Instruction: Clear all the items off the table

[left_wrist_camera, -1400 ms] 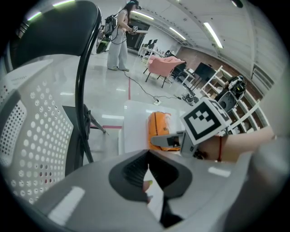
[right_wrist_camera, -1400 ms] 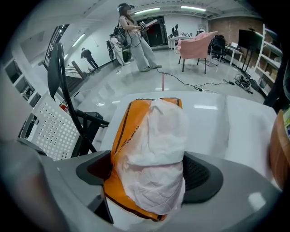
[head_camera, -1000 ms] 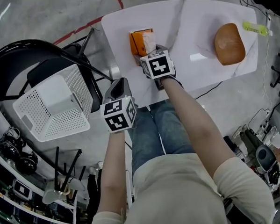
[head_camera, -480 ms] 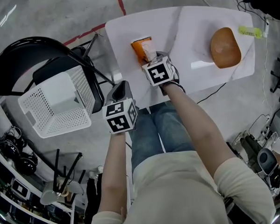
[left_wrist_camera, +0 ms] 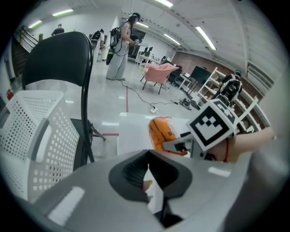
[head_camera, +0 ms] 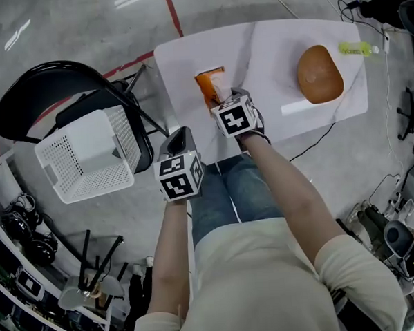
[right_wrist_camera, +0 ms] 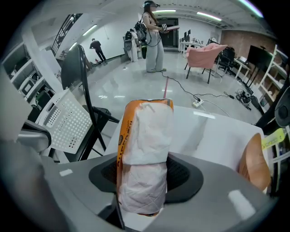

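Closest in, above the person's blue jeans (head_camera: 225, 188), the left gripper (head_camera: 180, 136) hangs in the air off the near edge of the table, and its jaws are pressed tight together. To its left a white plastic basket full of little holes (head_camera: 89, 157) sits on the seat of a black folding chair (head_camera: 34, 94). A little farther out, the right gripper (head_camera: 223, 98) points steeply down over the near left part of the white table (head_camera: 270, 44). Its jaws have just been closing, and now they squeeze an orange and white soft packet (right_wrist_camera: 145, 136) from both sides, about half way open. The packet is long and puffy. It has a clear front with folded white paper inside, and an orange strip with small print runs down its left edge and over its top. It sticks out past the jaws and stands up tall between them. I cannot tell if its end touches the table. Farther along, on the right half of the table, lies a brown round lump (head_camera: 320, 73), well apart from the packet. Just past it, at the far right edge, lies a small yellow-green thing (head_camera: 356, 48), too small to make out.
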The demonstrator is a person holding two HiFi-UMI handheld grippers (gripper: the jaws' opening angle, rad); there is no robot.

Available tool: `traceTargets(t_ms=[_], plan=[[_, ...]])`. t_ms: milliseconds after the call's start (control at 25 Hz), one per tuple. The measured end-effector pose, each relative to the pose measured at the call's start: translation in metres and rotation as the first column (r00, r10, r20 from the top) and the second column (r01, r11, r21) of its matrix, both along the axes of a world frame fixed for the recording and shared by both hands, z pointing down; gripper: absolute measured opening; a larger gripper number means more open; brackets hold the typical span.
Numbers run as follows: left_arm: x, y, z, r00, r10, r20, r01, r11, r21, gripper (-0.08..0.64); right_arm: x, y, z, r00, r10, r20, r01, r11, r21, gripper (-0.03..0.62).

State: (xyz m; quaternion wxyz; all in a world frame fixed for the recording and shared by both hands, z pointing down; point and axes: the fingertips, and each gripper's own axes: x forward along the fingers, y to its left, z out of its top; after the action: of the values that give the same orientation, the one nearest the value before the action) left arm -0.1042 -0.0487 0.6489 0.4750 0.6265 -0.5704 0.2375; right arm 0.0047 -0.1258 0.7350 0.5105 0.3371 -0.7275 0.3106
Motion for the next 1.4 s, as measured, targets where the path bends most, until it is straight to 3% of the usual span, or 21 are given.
traceTargets(t_ms=[1400], plan=[[0.034,0.01,-0.103,0.999,-0.028,0.028,0.025,0.995,0.099,0.008,0.043,0.014,-0.132,0.998,-0.032,0.059,0.025,0.992,0.124,0.241]])
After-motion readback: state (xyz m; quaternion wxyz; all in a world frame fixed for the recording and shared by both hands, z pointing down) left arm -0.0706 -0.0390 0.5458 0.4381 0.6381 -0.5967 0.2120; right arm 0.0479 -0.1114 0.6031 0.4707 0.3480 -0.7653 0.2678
